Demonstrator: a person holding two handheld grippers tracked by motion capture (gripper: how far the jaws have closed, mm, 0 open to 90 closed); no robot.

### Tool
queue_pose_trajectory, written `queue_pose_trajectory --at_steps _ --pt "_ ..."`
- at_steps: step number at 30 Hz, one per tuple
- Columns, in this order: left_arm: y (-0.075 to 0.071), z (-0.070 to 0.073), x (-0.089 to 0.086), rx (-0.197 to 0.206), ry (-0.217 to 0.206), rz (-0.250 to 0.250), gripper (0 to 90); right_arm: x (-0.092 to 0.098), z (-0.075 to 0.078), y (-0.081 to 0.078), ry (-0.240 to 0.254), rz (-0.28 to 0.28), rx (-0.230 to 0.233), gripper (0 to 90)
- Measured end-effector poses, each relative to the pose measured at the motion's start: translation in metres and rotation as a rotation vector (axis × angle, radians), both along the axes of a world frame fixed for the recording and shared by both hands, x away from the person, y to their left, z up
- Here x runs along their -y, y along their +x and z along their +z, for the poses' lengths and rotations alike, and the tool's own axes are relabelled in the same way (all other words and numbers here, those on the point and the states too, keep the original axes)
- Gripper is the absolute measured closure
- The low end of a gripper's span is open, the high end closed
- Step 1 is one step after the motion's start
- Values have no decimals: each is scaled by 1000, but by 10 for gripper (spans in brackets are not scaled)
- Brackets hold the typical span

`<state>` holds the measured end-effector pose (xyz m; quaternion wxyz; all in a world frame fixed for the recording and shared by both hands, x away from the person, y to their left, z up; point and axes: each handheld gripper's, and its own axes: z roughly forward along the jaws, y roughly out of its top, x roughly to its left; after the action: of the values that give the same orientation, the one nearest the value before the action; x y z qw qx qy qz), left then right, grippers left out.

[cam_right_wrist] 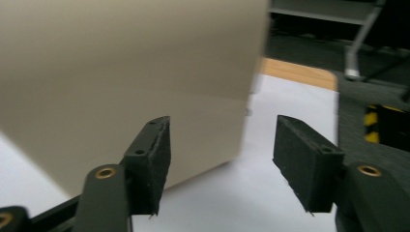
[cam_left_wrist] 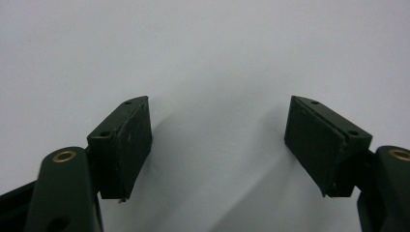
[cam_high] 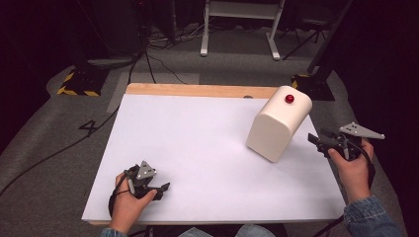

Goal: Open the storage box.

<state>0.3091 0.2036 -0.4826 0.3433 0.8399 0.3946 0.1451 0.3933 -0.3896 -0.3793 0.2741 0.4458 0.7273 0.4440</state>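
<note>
approaching the cream box (cam_high: 278, 129) well called, by my reading, for squaring the right tool (cam_high: 316, 141) to its near corner before any squeeze, since the box looked far broader than the gap between the jaws and would more likely be nudged or steadied than pinched across its body. the white worktop (cam_high: 197, 148) carried that box toward its far right part, standing tilted back with a small red button (cam_high: 289, 98) on its rounded top. the right tool hung just beside the box's right side, apart from it, jaws partly spread with nothing between them; in the right gripper view the box (cam_right_wrist: 121, 82) loomed ahead and left of the jaws. the left tool (cam_high: 160, 190) rested near the front left edge, well apart from the box, jaws wide over bare worktop (cam_left_wrist: 217, 58).
</note>
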Motion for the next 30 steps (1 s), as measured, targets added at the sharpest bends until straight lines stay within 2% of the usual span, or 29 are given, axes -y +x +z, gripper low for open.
queue_pose_trajectory --at_steps 4,7,9,13,16,25,30 --pt "0 0 0 1 1 0 252 -15 -4 -3 -56 128 -32 541" --pt "0 0 0 1 1 0 252 -27 -11 -7 -75 200 -56 557" --pt "0 0 0 -1 1 0 252 -32 -15 -9 -53 227 -56 537" --pt "0 0 0 -4 -2 0 252 -37 -21 -11 -17 251 -48 452" --pt "0 0 0 -5 -2 0 252 -38 -29 -9 32 268 -10 434" --pt "1 0 0 -6 0 -1 250 -44 -50 -9 53 272 -34 451" --pt "1 0 0 -6 0 0 250 -55 -56 -9 105 281 -53 467"
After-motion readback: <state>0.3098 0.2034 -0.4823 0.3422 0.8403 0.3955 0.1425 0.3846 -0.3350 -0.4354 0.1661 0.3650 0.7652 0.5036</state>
